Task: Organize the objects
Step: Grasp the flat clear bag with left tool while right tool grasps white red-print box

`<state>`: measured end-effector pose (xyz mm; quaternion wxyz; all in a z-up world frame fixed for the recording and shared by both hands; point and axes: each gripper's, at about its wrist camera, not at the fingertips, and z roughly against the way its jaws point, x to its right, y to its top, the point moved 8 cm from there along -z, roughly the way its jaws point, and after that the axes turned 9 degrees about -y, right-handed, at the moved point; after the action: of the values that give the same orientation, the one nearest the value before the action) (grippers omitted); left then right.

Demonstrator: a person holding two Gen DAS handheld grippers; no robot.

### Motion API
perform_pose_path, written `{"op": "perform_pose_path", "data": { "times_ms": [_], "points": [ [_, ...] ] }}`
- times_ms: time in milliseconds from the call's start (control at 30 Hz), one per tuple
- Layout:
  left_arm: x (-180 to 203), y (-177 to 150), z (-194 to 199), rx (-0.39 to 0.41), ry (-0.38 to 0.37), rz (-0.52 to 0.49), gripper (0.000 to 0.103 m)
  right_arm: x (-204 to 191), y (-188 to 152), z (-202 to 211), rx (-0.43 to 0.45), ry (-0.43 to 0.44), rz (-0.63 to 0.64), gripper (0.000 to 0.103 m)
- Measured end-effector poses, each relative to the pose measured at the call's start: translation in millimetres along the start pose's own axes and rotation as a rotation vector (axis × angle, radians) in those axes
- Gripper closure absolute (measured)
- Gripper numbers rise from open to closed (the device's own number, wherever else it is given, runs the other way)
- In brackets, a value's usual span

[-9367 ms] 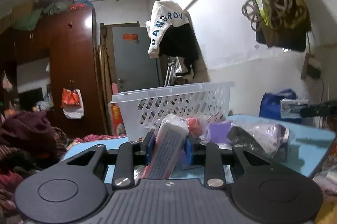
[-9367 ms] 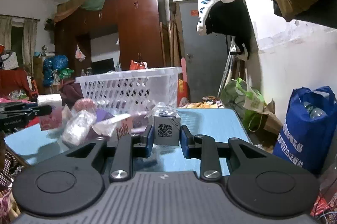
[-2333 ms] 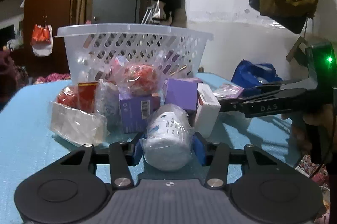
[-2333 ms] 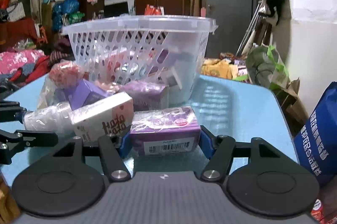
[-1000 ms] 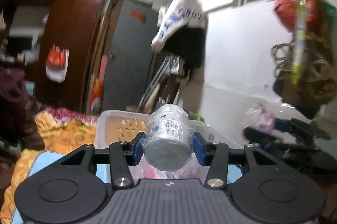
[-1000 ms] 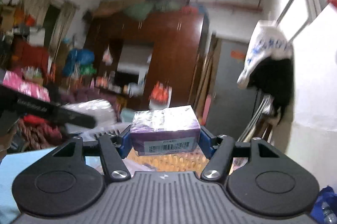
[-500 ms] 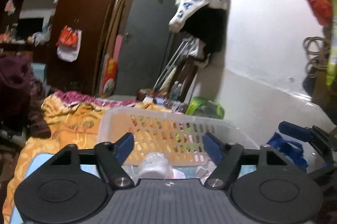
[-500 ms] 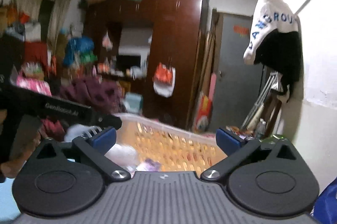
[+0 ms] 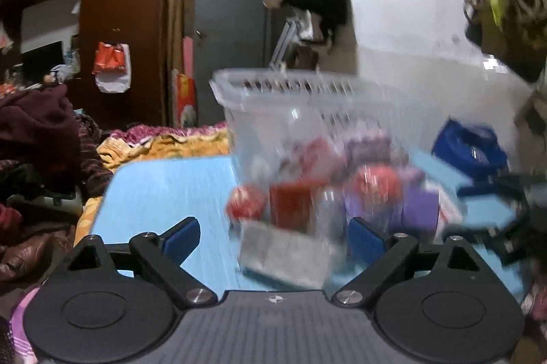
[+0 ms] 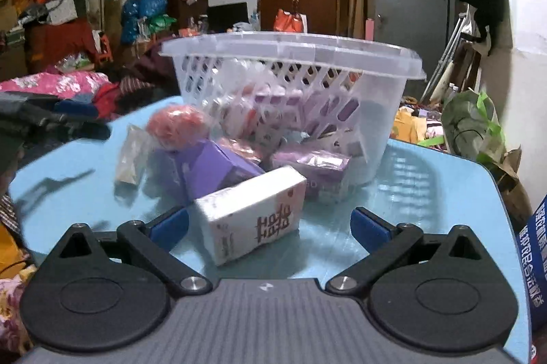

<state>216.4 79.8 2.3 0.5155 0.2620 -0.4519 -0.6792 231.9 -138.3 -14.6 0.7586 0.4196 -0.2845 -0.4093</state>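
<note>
Jaws of the left gripper [image 9: 275,236] are opening, spread wide with nothing pressed between the blue pads; a blurred silvery packet [image 9: 283,256] lies on the desk [image 9: 164,193] in the gap ahead of them, whether it touches either pad cannot be told. Behind it sits a smeared cluster of packaged goods: a red box [image 9: 294,203], two round red wrapped items and some purple boxes, all just in front of the white lattice basket [image 9: 273,94], which stands on the blue desk and already holds several packets.

Right gripper [image 10: 270,227] has its jaws at full spread and grips nothing. A white carton with dark lettering [image 10: 253,217] lies tilted on the desk between the pads, clear of both. Just beyond it lie a purple box [image 10: 212,169], a wrapped lilac pack [image 10: 314,169] and an orange-red ball in clear film [image 10: 177,124] resting on top of the purple box. The basket [image 10: 290,53] rises directly behind this heap, with purple and white packets visible through its side. A blue bag [image 10: 533,254] stands off the desk's right edge. At the left edge of the right wrist view, dark blurred parts of the other gripper show.
</note>
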Motion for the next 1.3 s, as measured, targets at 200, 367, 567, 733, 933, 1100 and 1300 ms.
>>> {"op": "perform_pose_path", "data": {
  "times_ms": [200, 367, 567, 733, 933, 1100, 1300],
  "points": [
    [-4, -18, -22, -0.099, 0.005, -0.025, 0.008, -4, -4, -13, -0.051, 0.036, -0.003, 0.0],
    [-2, -21, -37, -0.148, 0.037, -0.065, 0.008, 0, -11, -8, -0.034, 0.064, -0.036, 0.001],
    [-2, -24, -37, -0.153, 0.027, -0.049, 0.02, -3, -15, -7, -0.044, 0.094, -0.038, 0.021],
    [-3, -18, -25, -0.056, 0.001, -0.03, 0.022, 4, -15, -4, -0.021, 0.082, -0.073, 0.032],
    [-10, -16, -13, 0.024, -0.068, 0.024, 0.022, 21, -13, 11, 0.074, 0.091, -0.174, 0.033],
    [-10, -13, -9, 0.057, -0.064, 0.026, 0.022, 27, -10, 20, 0.151, 0.06, -0.211, 0.033],
    [-12, -10, -2, 0.113, -0.057, 0.017, 0.022, 31, -7, 28, 0.219, 0.052, -0.235, 0.033]
  ]
}}
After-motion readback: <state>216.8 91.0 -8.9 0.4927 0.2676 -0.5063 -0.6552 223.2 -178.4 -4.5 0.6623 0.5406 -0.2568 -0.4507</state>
